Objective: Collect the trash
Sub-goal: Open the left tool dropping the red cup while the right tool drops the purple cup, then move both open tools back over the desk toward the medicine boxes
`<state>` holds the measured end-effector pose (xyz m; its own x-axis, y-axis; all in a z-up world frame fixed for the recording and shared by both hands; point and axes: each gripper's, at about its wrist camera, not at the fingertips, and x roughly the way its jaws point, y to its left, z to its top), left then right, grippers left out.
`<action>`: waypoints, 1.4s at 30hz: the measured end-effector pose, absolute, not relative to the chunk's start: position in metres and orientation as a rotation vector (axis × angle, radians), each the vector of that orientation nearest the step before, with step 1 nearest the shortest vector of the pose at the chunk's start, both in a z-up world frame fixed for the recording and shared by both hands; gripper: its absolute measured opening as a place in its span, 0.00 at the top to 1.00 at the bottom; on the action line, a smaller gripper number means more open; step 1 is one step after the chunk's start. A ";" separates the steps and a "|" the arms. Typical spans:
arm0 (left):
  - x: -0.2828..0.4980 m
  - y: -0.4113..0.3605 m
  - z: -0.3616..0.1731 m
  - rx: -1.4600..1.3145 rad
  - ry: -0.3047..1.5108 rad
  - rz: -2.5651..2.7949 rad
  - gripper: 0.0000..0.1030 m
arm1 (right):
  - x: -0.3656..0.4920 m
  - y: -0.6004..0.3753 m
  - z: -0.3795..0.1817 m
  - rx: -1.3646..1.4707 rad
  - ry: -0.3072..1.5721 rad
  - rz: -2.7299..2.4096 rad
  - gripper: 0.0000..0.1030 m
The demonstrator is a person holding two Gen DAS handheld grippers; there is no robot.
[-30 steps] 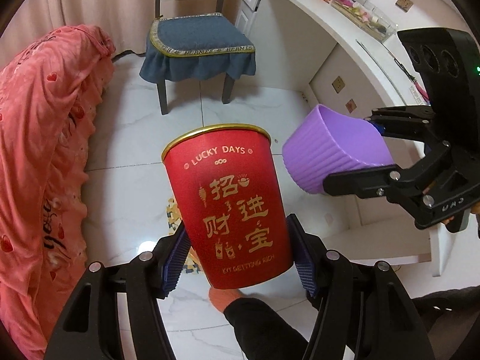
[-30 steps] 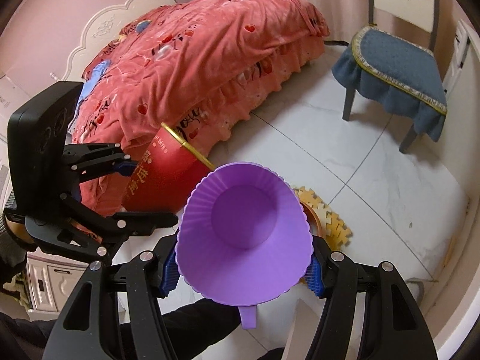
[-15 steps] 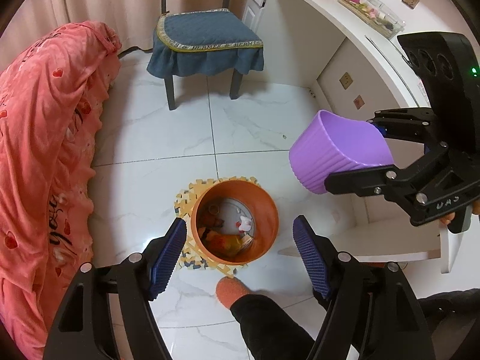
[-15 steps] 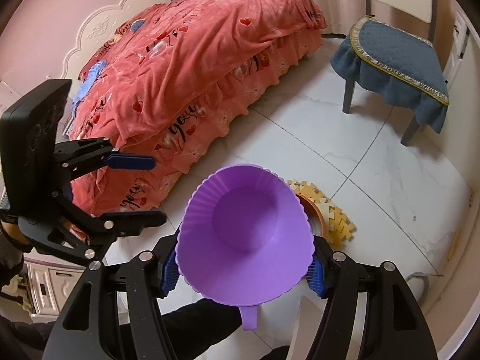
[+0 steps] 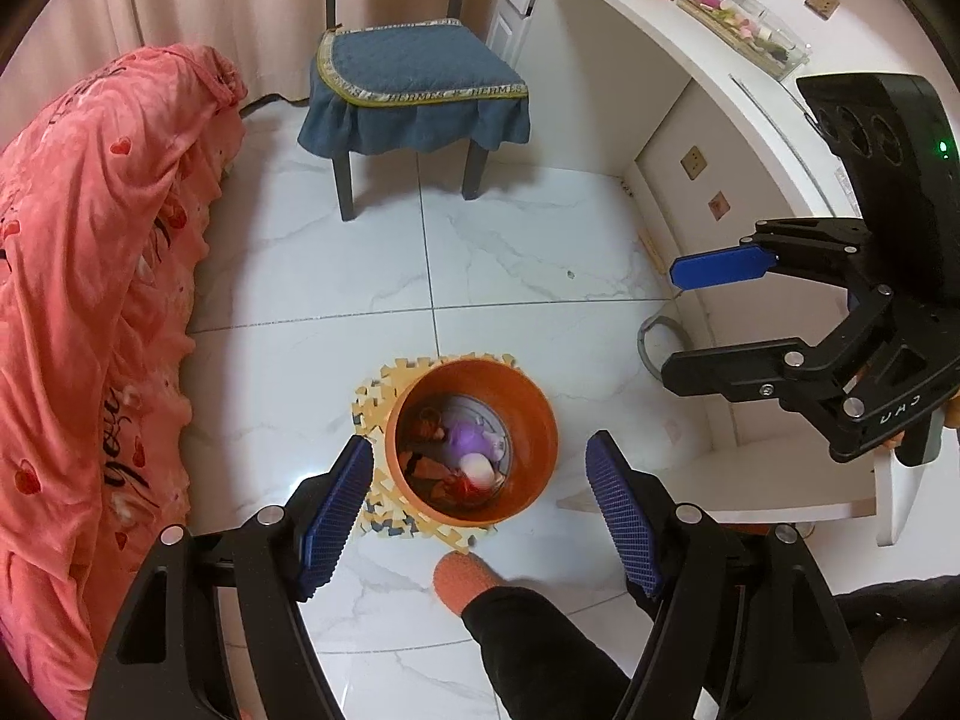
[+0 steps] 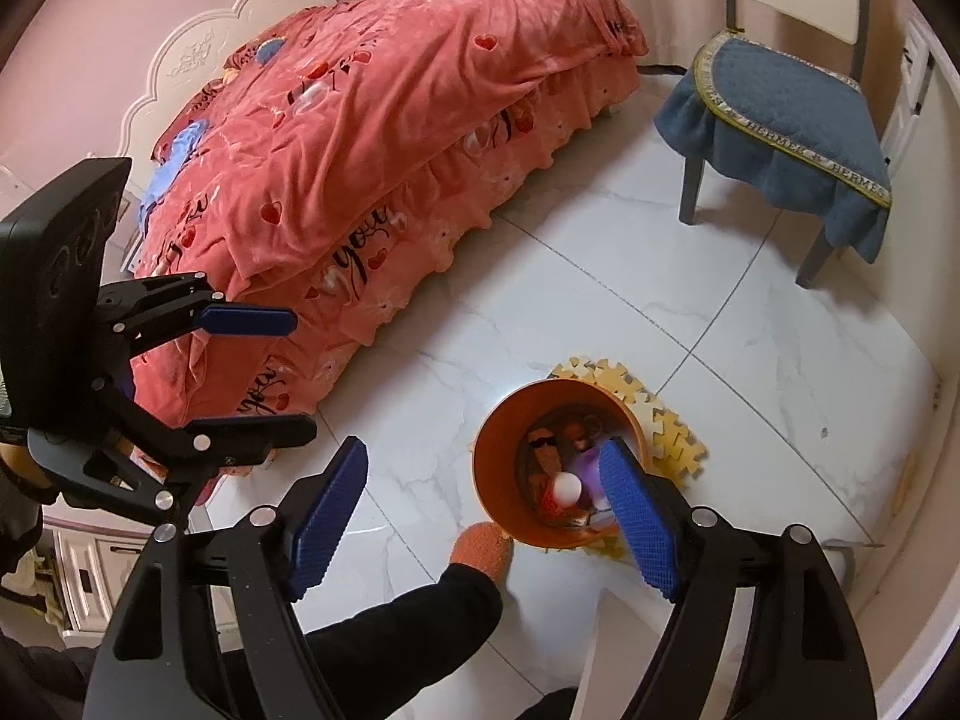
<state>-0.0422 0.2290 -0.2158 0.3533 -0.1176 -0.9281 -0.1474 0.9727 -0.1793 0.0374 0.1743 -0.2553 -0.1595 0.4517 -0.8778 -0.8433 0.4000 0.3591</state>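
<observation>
Trash [image 5: 459,459]: lay inside the orange bin [image 5: 534,420], purple cup [image 6: 585,468] among it; bin stood on a foam puzzle mat [image 5: 375,402] on the white tiled floor [image 5: 510,252]. Left tongs [image 5: 480,504]: released, holding nothing, above the bin. Right tongs [image 6: 483,507]: released, holding nothing. Pink bed [image 6: 390,138] at left; blue-cushioned chair [image 5: 414,84] far.
</observation>
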 end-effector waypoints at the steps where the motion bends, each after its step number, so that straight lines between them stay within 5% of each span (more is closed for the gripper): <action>1: -0.042 0.228 -0.214 -0.243 1.213 0.019 0.28 | 0.039 0.173 -0.254 -0.400 1.279 1.191 0.23; 7: -0.039 0.219 -0.198 -0.205 1.208 0.018 0.27 | 0.043 0.158 -0.234 -0.390 1.252 1.186 0.23; 9: -0.040 0.215 -0.188 -0.194 1.195 0.029 0.17 | 0.044 0.153 -0.225 -0.388 1.242 1.183 0.22; 21: -0.042 0.185 -0.130 -0.113 1.133 0.055 0.08 | 0.035 0.107 -0.155 -0.352 1.146 1.188 0.10; 42: -0.041 0.099 -0.061 0.026 1.030 -0.044 0.08 | 0.028 -0.015 -0.052 -0.239 0.977 1.102 0.05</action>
<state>-0.0407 0.0989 -0.0612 0.5144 -0.0241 -0.8572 0.0484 0.9988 0.0010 0.0278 -0.0147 -0.0520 0.1028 0.6395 -0.7619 -0.8329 0.4741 0.2856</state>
